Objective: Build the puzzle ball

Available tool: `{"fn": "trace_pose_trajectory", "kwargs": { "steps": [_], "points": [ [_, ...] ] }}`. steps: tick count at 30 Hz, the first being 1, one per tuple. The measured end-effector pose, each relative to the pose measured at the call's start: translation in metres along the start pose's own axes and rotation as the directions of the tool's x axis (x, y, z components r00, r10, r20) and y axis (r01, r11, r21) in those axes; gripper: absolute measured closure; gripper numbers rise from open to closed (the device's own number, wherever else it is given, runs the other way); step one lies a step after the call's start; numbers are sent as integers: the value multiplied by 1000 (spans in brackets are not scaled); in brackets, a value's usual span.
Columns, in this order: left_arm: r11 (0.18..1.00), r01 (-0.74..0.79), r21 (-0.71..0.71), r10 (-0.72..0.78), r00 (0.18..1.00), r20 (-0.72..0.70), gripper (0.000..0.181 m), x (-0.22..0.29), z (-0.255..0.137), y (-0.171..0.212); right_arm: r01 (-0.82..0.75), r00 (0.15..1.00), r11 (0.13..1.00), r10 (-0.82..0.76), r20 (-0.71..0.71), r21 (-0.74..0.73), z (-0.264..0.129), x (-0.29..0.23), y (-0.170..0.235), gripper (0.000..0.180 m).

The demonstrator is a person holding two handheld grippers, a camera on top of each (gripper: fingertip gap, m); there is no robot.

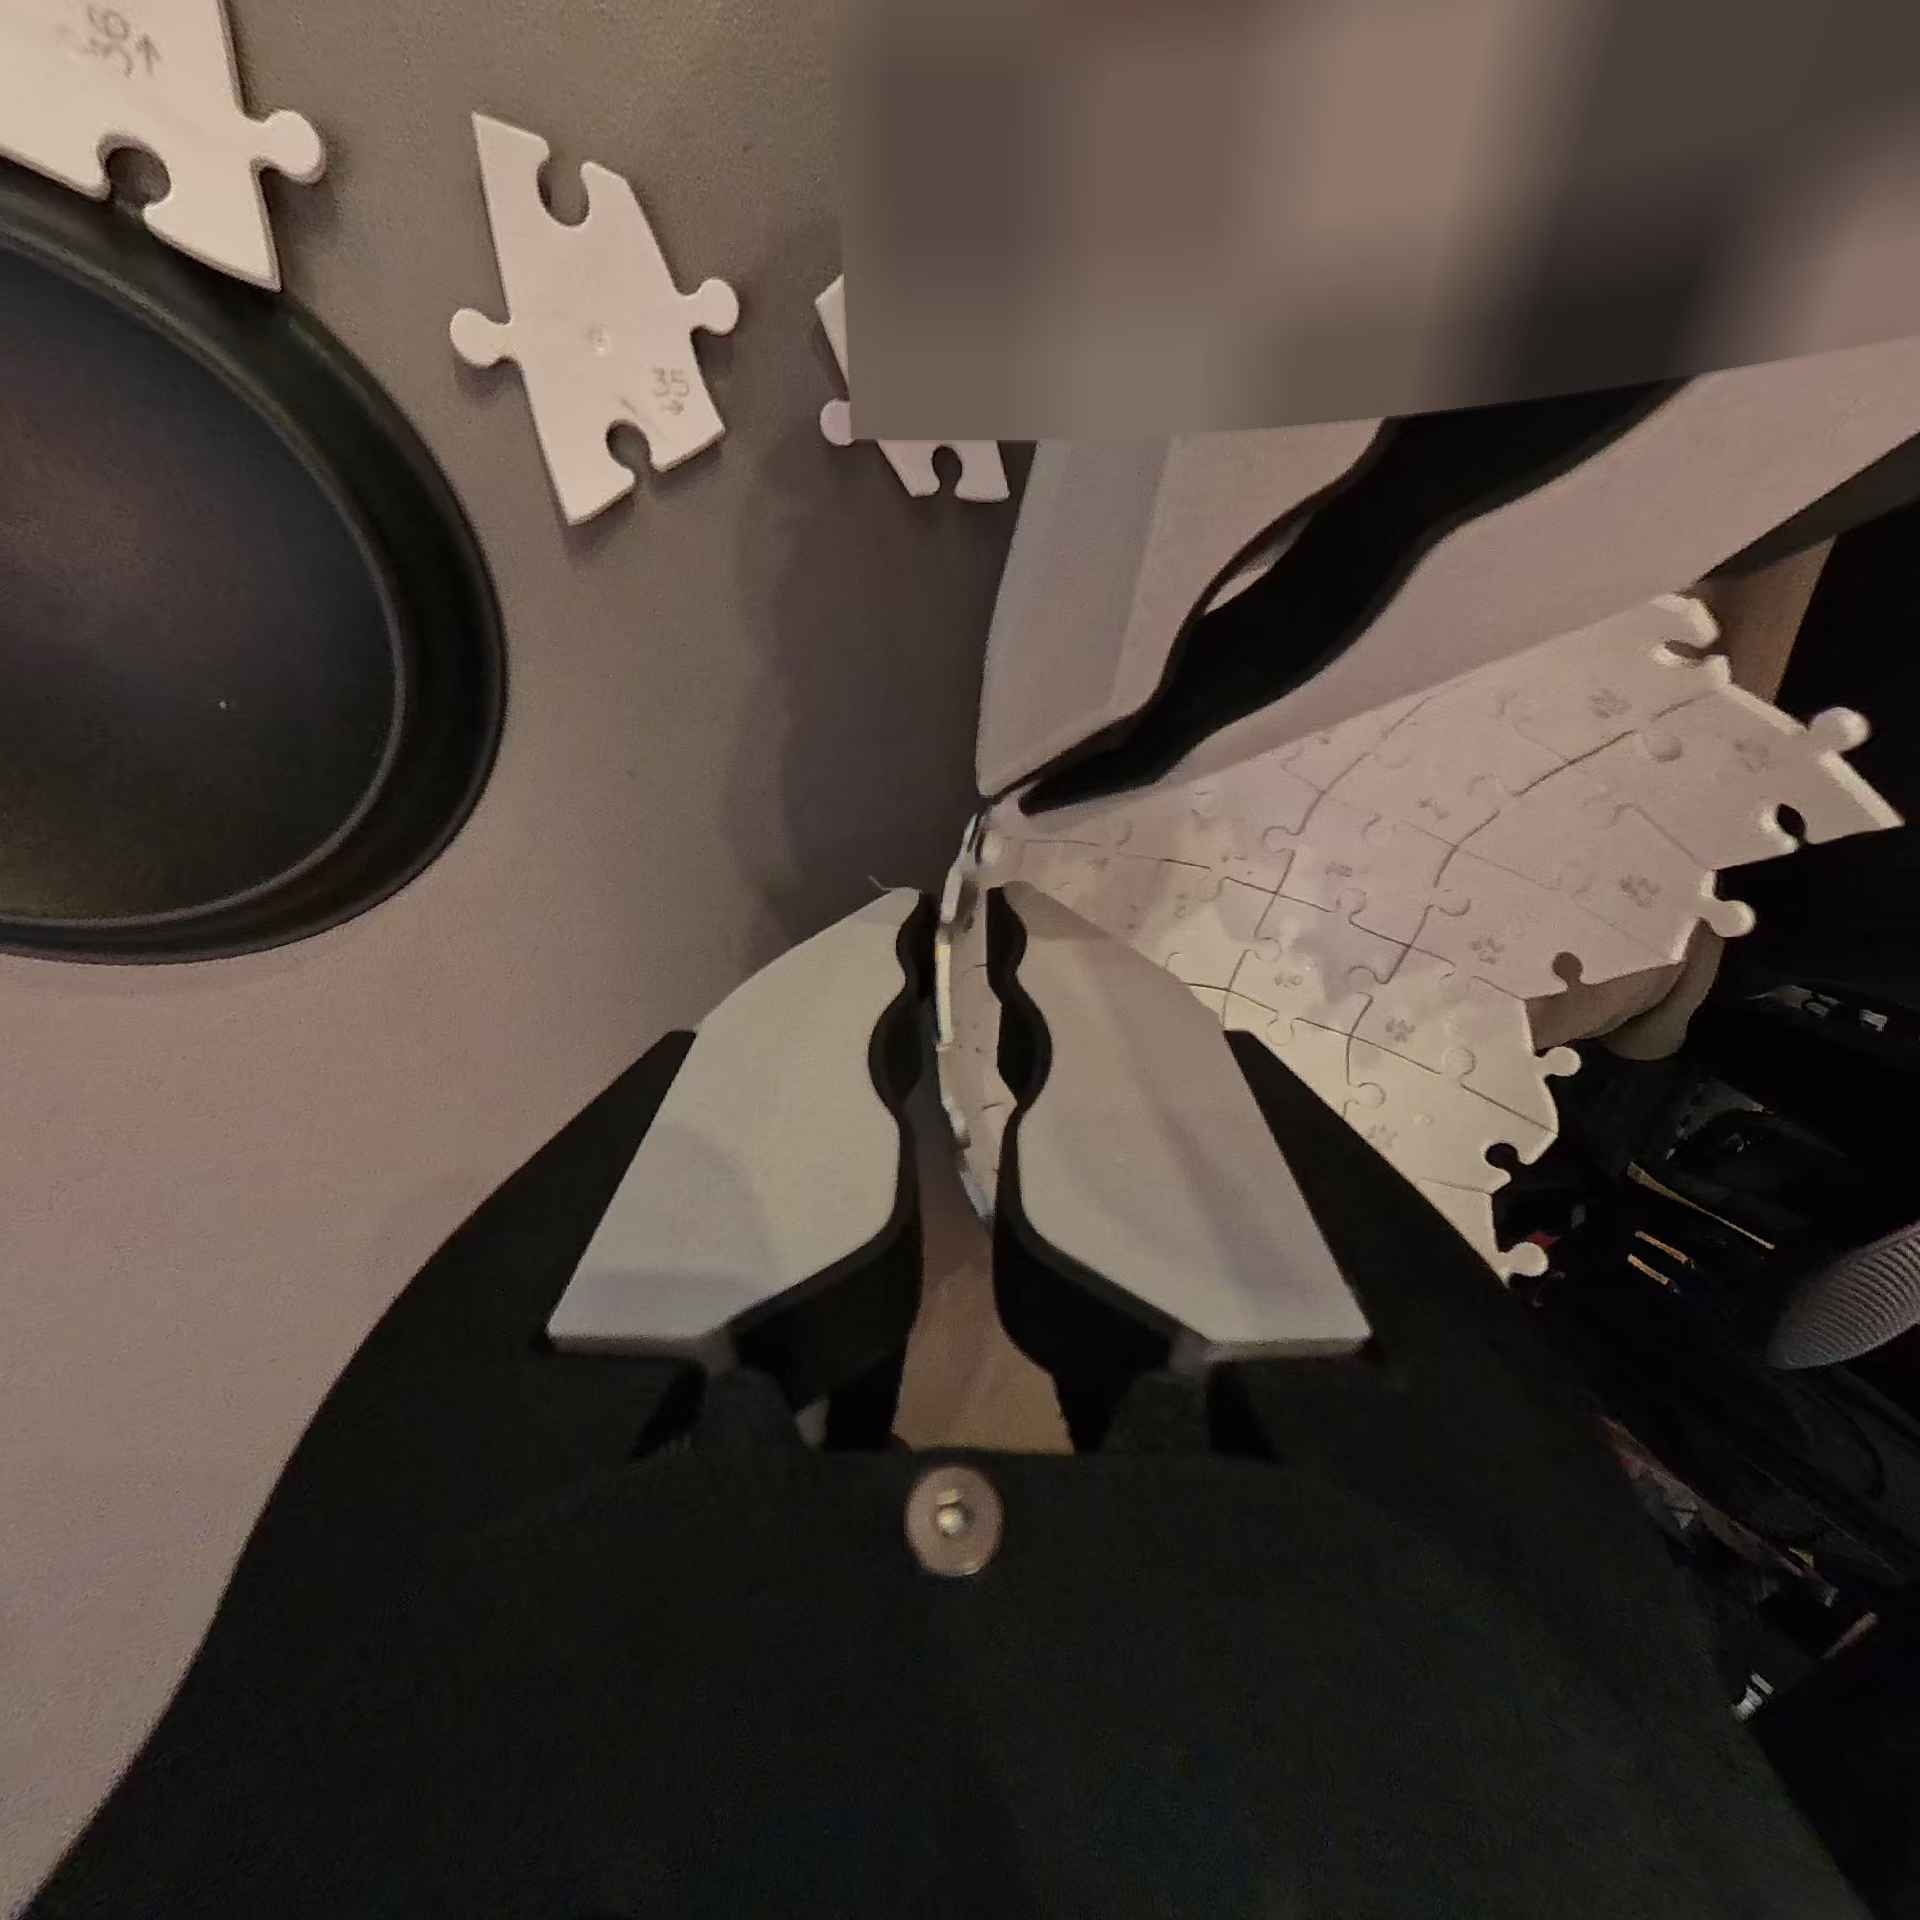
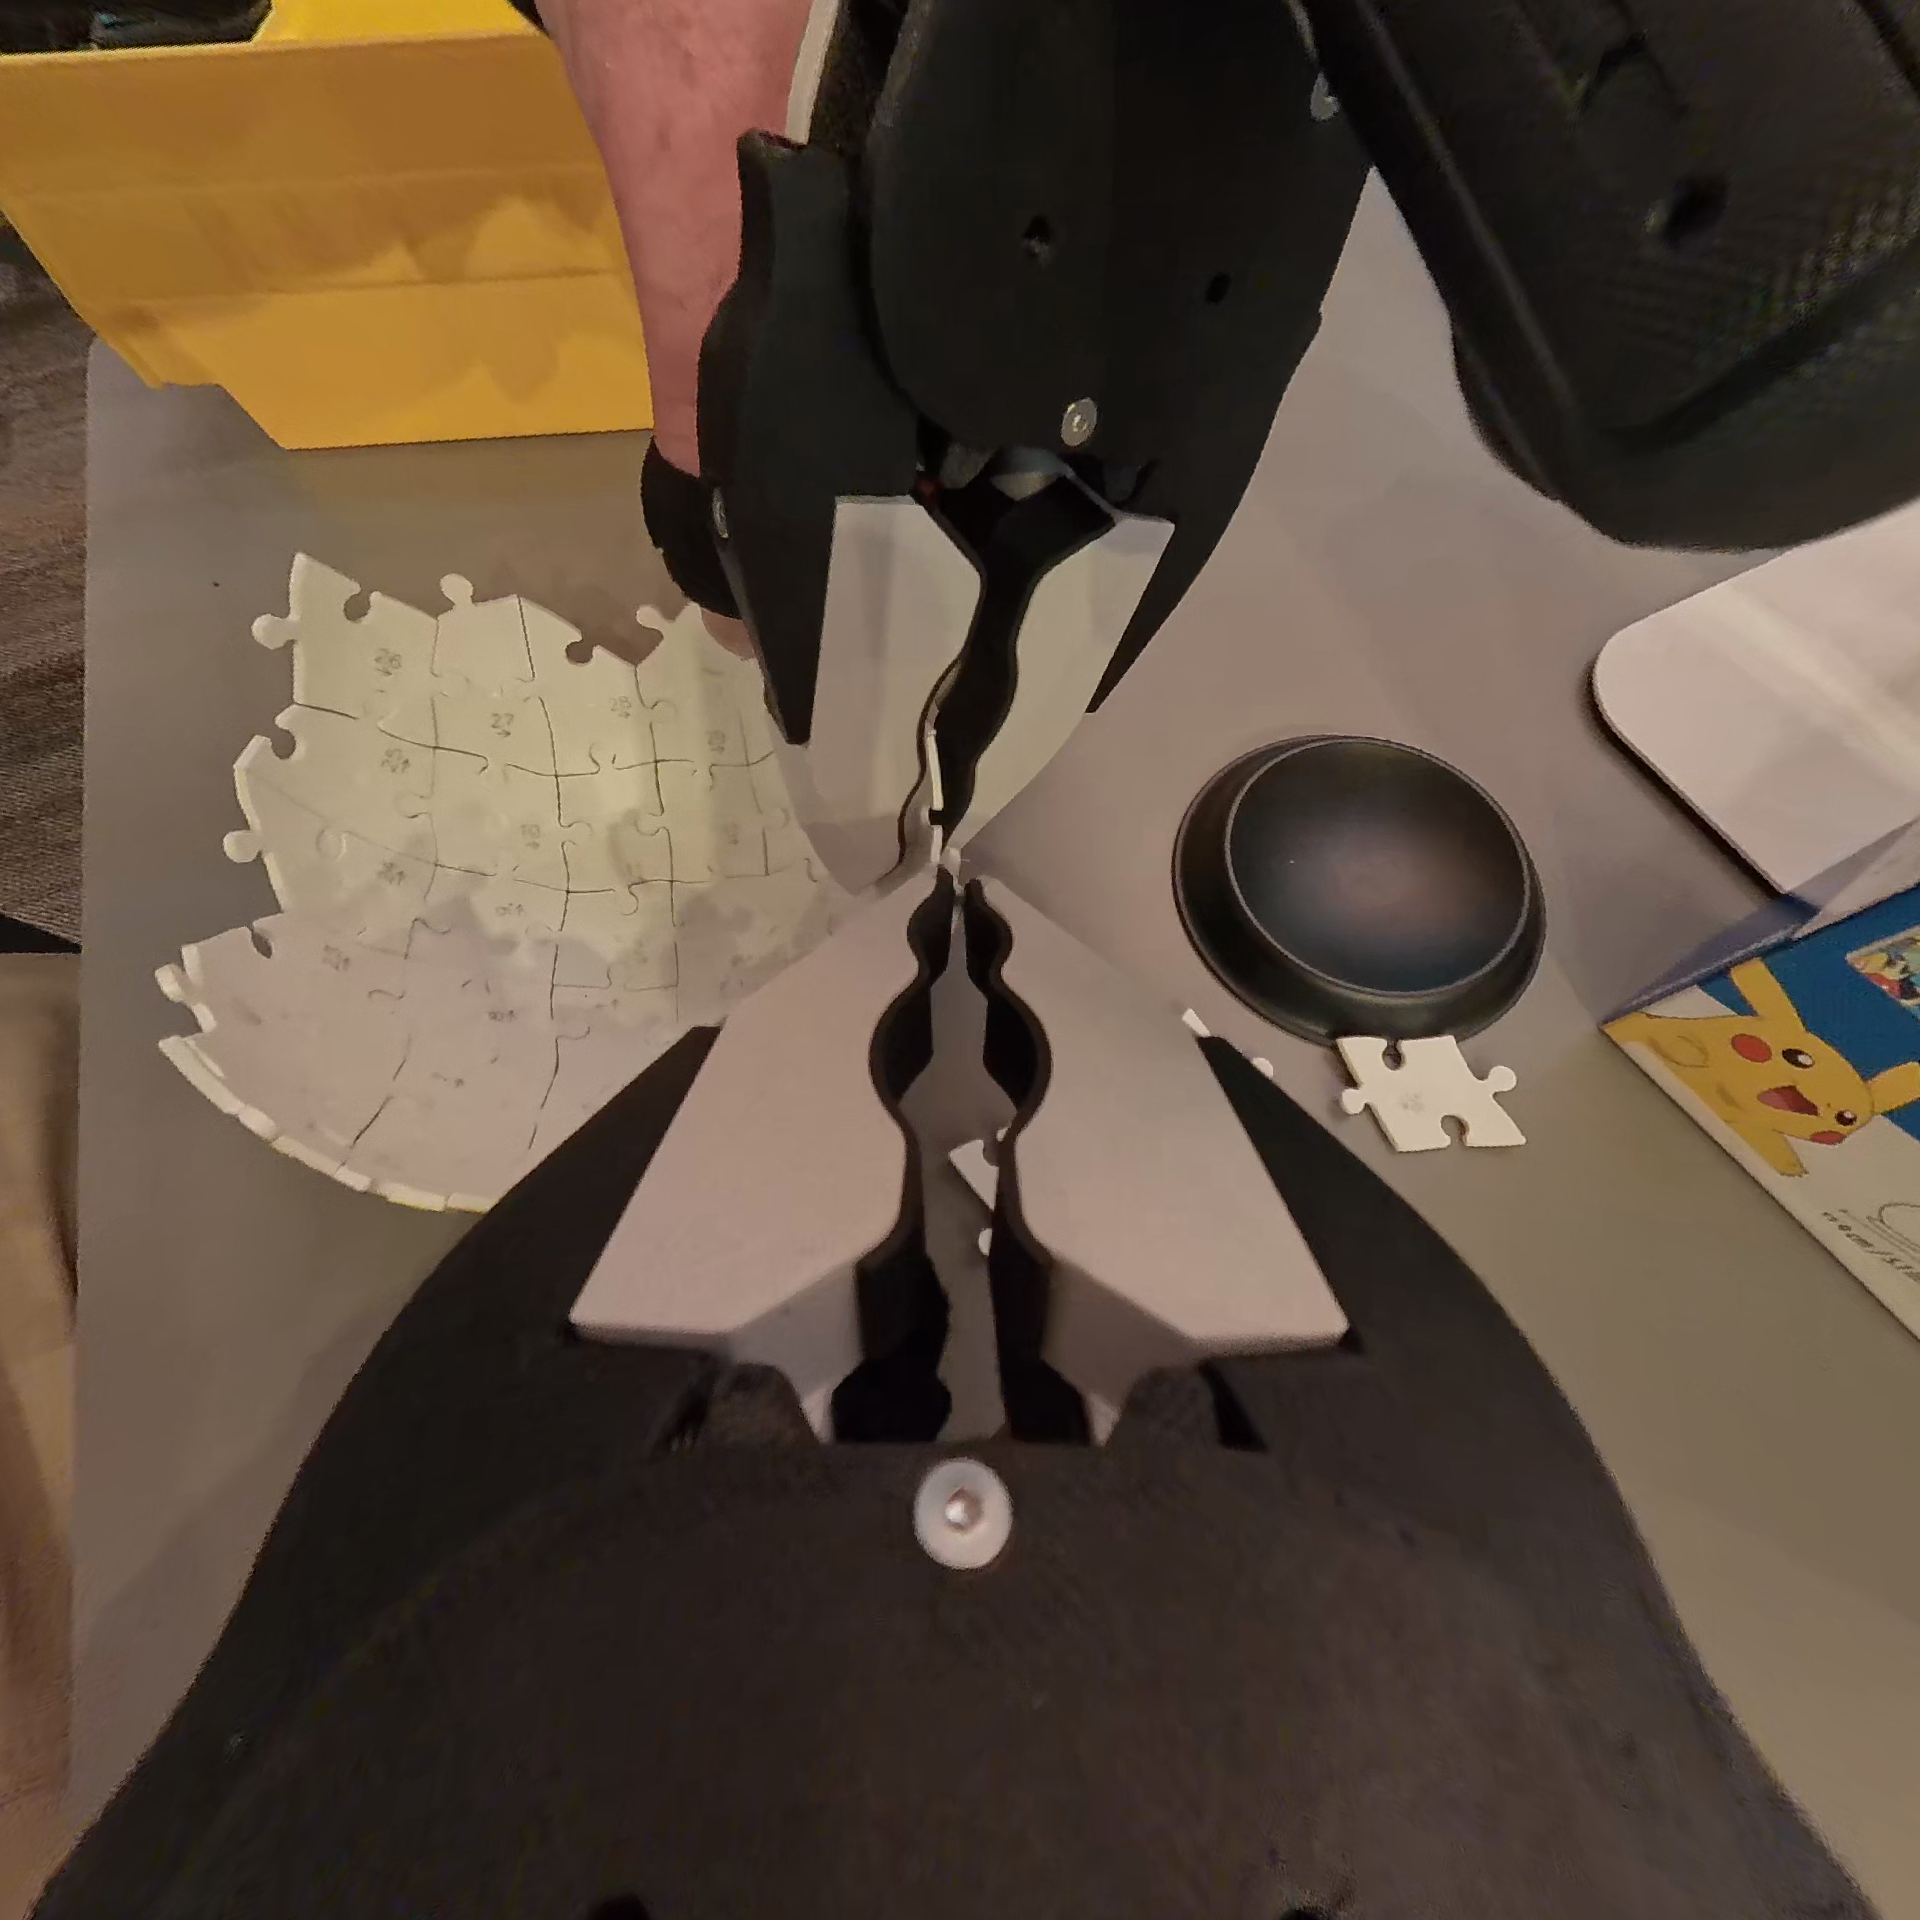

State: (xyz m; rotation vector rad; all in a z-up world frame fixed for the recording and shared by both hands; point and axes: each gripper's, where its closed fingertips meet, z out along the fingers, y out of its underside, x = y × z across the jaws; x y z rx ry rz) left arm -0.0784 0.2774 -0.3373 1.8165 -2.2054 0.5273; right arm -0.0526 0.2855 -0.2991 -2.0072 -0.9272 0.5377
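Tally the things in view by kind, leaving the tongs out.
Loose puzzle pieces: 3
Joined puzzle shell: 1
Black dish: 1
Yellow bin: 1
Printed box: 1
White pad: 1
Total: 8
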Motion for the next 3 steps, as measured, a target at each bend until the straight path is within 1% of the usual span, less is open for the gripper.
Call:
{"fn": "trace_pose_trajectory", "kwargs": {
  "steps": [1,3],
  "points": [
    [1000,0,4,0,1000,3,173,0,0,0,-6,1000,1000,6,-4,0,0,1,0,180],
    [1000,6,10,-6,1000,3,174,-1,0,0,-9,1000,1000,9,-9,0,0,1,1,180]
  ]
}}
